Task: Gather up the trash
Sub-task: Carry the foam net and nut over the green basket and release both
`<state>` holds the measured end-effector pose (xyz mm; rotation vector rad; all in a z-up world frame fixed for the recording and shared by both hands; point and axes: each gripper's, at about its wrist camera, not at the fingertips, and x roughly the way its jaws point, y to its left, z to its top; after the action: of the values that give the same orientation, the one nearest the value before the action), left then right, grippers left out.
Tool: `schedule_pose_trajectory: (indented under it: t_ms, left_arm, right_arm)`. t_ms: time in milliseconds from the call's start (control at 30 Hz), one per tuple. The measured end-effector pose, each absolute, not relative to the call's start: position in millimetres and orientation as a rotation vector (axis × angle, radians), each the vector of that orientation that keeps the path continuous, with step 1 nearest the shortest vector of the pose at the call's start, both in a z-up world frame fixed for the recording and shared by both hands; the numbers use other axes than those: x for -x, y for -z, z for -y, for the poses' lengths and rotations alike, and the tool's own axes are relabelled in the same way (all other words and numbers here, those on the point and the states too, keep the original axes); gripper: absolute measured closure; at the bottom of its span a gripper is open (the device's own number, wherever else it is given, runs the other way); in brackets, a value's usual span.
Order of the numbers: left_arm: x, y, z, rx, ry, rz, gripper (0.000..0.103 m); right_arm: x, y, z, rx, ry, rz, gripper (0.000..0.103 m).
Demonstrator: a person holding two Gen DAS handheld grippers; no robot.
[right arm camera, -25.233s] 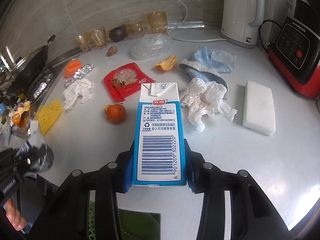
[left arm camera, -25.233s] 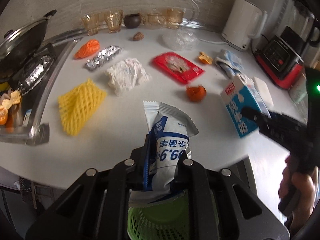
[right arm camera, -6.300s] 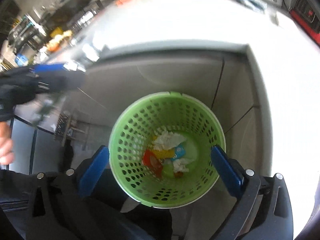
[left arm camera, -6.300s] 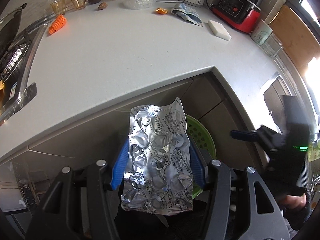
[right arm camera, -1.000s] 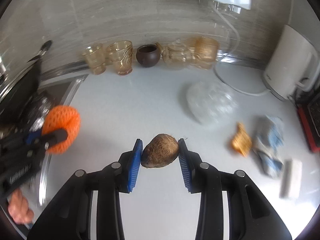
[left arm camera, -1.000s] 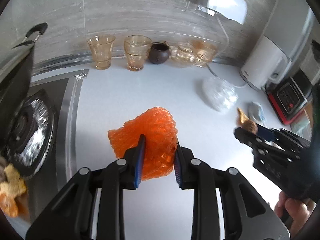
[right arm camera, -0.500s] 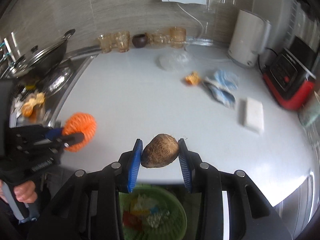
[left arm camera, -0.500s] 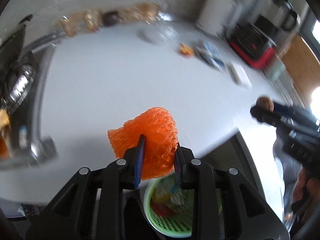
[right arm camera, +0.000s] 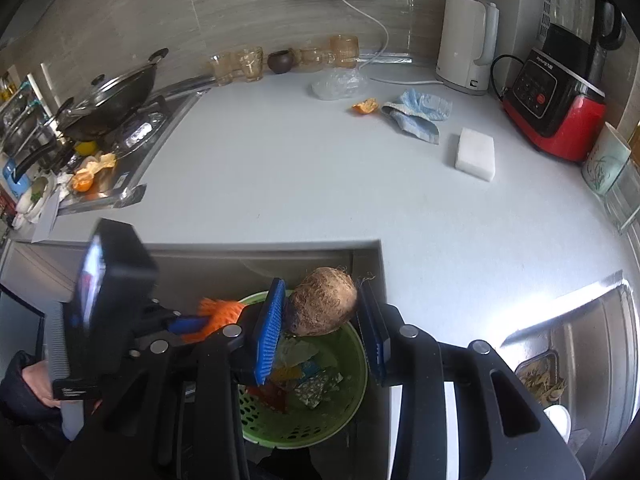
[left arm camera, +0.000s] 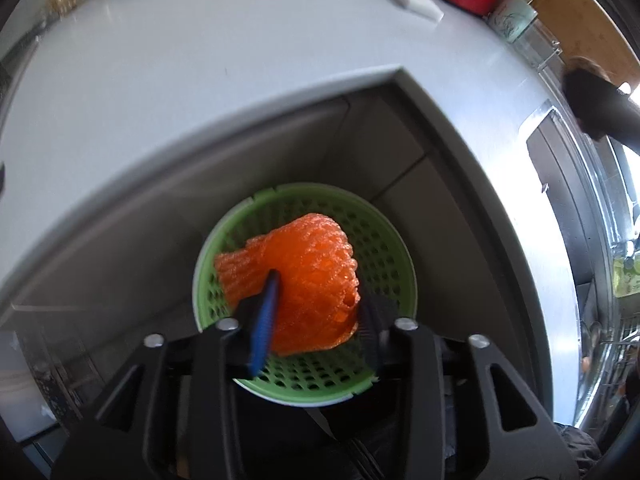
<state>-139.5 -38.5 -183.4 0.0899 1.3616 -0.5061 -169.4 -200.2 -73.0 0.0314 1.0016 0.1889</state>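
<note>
An orange foam net [left arm camera: 308, 272] hangs between the jaws of my left gripper [left arm camera: 320, 288], right above the green perforated basket [left arm camera: 386, 248]. These jaws are opening. The net has puffed out and sits loosely between the pads, touching the blue left pad. In the right wrist view, my right gripper [right arm camera: 322, 286] is shut on a brown rough-skinned tuber [right arm camera: 322, 300] over the basket [right arm camera: 348, 364], beside the counter's front edge. Several bits of wrapper and foil [right arm camera: 308, 384] lie in the basket. The net [right arm camera: 220, 308] shows at the left rim.
The basket stands on the floor in the counter's inner corner. On the white counter [right arm camera: 300, 184] lie an orange peel [right arm camera: 366, 106], a blue cloth [right arm camera: 418, 114], a white sponge [right arm camera: 476, 154] and a clear bag [right arm camera: 338, 84]. A kettle, a red appliance and a wok line the back.
Both grippers came back from above the counter to over the basket. The left jaws have widened and the net has spread out between them. The right grip on the tuber is unchanged.
</note>
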Motion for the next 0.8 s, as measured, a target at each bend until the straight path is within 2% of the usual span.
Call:
schedule_pose_trajectory:
  t_ms: [167, 233, 333, 467, 800]
  left_arm:
    - [148, 174, 30, -0.077, 0.438, -1.314, 0.031]
    - [148, 166, 28, -0.077, 0.417, -1.288, 0.025]
    - [150, 155, 23, -0.091, 0.384, -1.256, 0.024]
    - [144, 141, 20, -0.123, 0.287, -1.205, 0.013]
    - [148, 105, -25, -0.118, 0.087, -1.084, 0.008]
  right_arm:
    - [180, 77, 203, -0.045, -0.208, -1.002, 0.066]
    - [184, 78, 203, -0.046, -0.216, -1.002, 0.066]
    - [188, 78, 203, -0.045, -0.225, -0.996, 0.066]
    - [192, 81, 201, -0.039, -0.240, -0.999, 0.066]
    - [200, 111, 177, 0.011, -0.309, -1.072, 0.066]
